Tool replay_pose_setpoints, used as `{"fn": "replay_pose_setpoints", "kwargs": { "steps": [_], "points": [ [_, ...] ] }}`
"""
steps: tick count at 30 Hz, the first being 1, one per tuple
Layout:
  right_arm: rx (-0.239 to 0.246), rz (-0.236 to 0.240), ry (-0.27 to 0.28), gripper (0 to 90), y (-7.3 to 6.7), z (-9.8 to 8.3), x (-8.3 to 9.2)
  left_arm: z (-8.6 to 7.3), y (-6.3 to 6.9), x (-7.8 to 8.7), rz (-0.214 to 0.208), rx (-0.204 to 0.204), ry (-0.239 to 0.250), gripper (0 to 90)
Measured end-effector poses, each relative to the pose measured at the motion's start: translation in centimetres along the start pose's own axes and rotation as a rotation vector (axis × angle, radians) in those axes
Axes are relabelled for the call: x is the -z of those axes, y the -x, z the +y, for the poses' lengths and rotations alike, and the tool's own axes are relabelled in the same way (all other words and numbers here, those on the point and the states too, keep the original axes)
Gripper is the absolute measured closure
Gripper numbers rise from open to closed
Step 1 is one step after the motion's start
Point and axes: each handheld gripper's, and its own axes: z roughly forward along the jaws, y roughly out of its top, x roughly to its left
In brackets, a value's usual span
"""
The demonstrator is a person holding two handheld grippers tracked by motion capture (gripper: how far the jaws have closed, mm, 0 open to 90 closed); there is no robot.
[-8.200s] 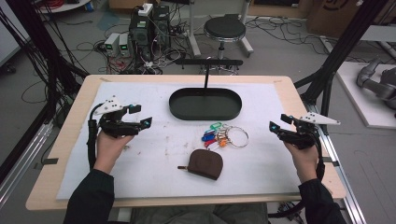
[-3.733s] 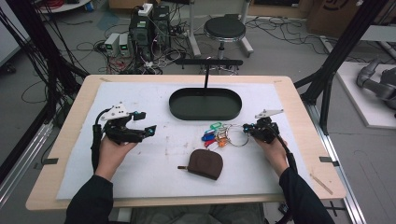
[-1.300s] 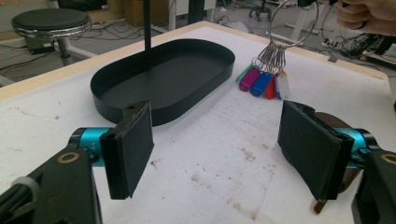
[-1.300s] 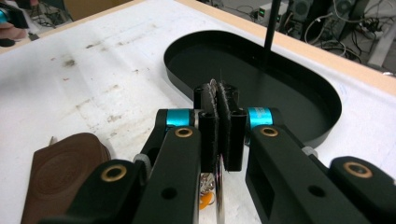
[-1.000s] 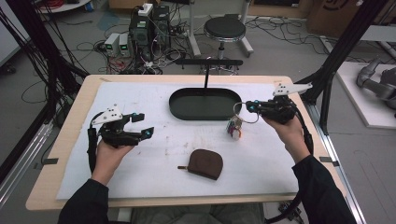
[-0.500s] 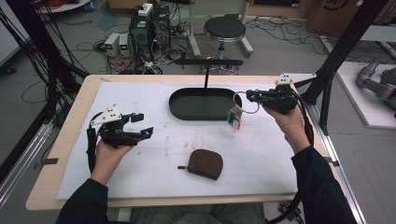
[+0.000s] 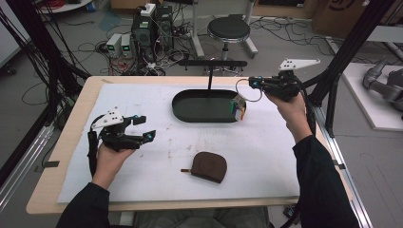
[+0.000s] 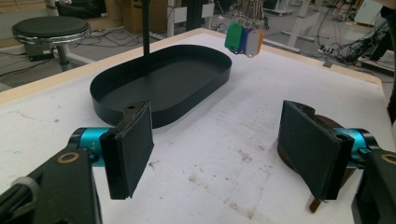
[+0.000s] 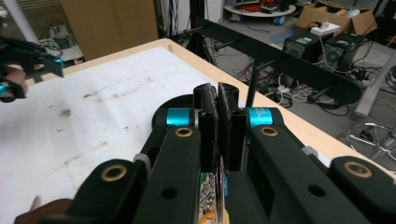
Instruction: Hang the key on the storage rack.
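Two grippers up, keys half hidden.
Your right gripper [image 7: 253, 83] pinches the key ring [image 7: 239, 105], its own jaws hiding the keys; your left gripper [image 7: 145, 128] gapes empty, masking the pouch [image 8: 327, 135].

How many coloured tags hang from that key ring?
3 show: on the bunch of tags held up over the black tray's end, green, blue behind it, then white-and-orange. More may be hidden.

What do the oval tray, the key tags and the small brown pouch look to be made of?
Oval tray: probably painted metal or plastic, matte black, thin upright wall. Key tags: likely plastic, glossy green, white and orange. Brown pouch: apparently leather or imitation, soft rounded shape, dull sheen.
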Motion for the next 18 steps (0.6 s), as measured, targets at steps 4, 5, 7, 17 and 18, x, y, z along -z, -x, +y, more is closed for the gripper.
{"fn": "replay_pose_setpoints", "kwargs": {
  "steps": [4, 5, 7, 17, 18],
  "points": [
    [-0.009, -0.01, 0.004, 87.8, 0.6, 0.3, -0.6, 0.0, 0.1, 0.0, -0.002, -0.003, 0.0, 26.6],
    [-0.008, -0.013, 0.003, 87.8, 0.7, 0.3, -0.8, -0.1, 0.1, 0.0, -0.002, -0.001, 0.0, 26.6],
    [-0.012, -0.019, -0.007, 87.8, 0.9, 0.5, -1.3, -0.1, 0.1, -0.1, 0.003, -0.002, -0.003, 26.6],
    [-0.02, -0.06, -0.018, 87.8, 2.1, 0.8, -2.9, -0.3, 0.2, -0.4, 0.01, 0.0, -0.019, 26.6],
    [-0.027, -0.07, -0.023, 87.8, 2.2, 0.8, -3.0, -0.3, 0.2, -0.4, 0.01, -0.001, -0.019, 26.6]
  ]
}}
